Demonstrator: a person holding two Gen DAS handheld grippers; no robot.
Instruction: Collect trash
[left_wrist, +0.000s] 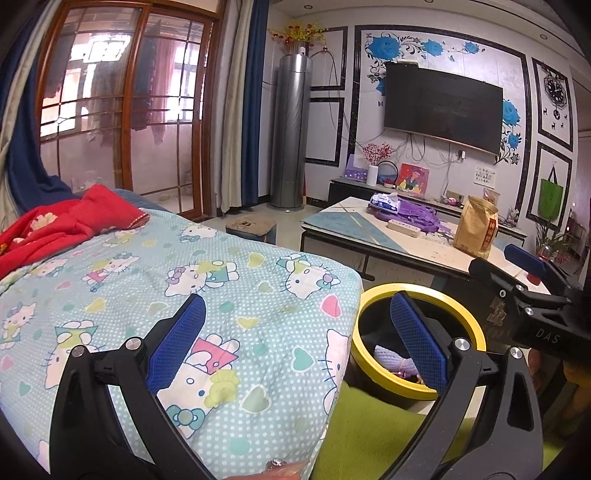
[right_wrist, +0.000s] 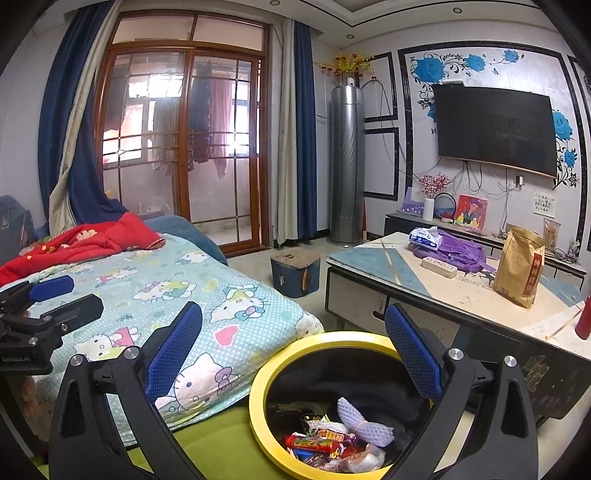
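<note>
Both the left gripper (left_wrist: 295, 332) and right gripper (right_wrist: 291, 347) are spread and empty; low in frame, either could bump the yellow-rimmed trash bin (right_wrist: 258, 402) and tip it.

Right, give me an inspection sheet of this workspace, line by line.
Surface: bed with a pale blue cartoon-cat quilt; green cover at its near edge.
Job's things: yellow-rimmed black trash bin beside the bed, holding candy wrappers and a lilac foam net sleeve.
Clutter: red garment on the bed; brown paper bag, purple cloth bag, tissue pack and white power strip on the low table.
Tongs: left tongs open, empty; right tongs open, empty, above the bin.
Cables: loose wires under the wall-mounted black TV.
Surroundings: wood-framed glass door, blue curtains, grey tower air conditioner.
</note>
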